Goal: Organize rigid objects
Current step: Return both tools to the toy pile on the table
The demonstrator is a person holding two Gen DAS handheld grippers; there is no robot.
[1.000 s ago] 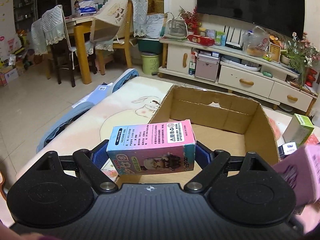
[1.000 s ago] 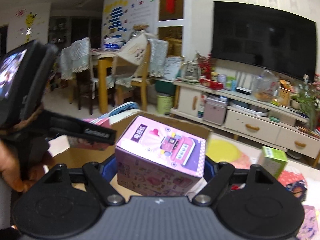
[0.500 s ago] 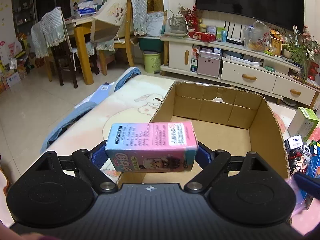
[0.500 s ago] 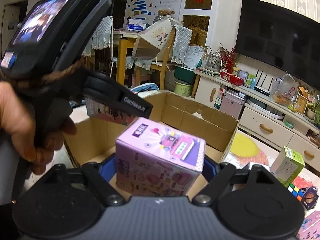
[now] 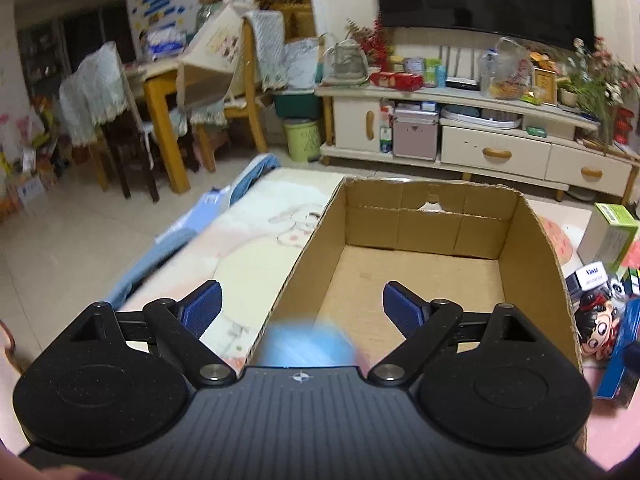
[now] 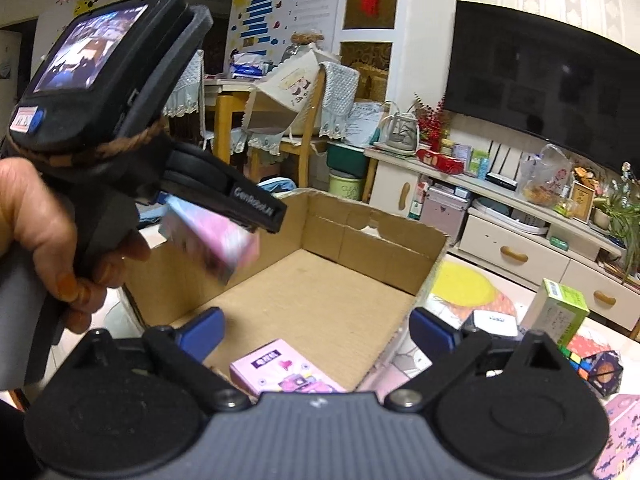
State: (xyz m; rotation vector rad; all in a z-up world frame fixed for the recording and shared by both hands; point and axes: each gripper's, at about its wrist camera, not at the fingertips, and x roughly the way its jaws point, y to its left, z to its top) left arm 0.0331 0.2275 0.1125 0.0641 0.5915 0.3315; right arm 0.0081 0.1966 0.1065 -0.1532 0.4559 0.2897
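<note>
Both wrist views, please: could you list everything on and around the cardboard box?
cardboard box: one, brown, open-topped, on the mat.
pink-and-blue carton: one, blurred and tilted, in the air over the box, under the left gripper.
purple toy box: one, lying on the box floor, near end.
green-white carton: one, upright on the mat, right of the box.
figurine: one, black-haired, right of the box.
left gripper: one, black, fingers apart, empty.
right gripper: one, black, fingers opening, purple toy box below between them, untouched.
hand: one, gripping the left gripper's handle.
</note>
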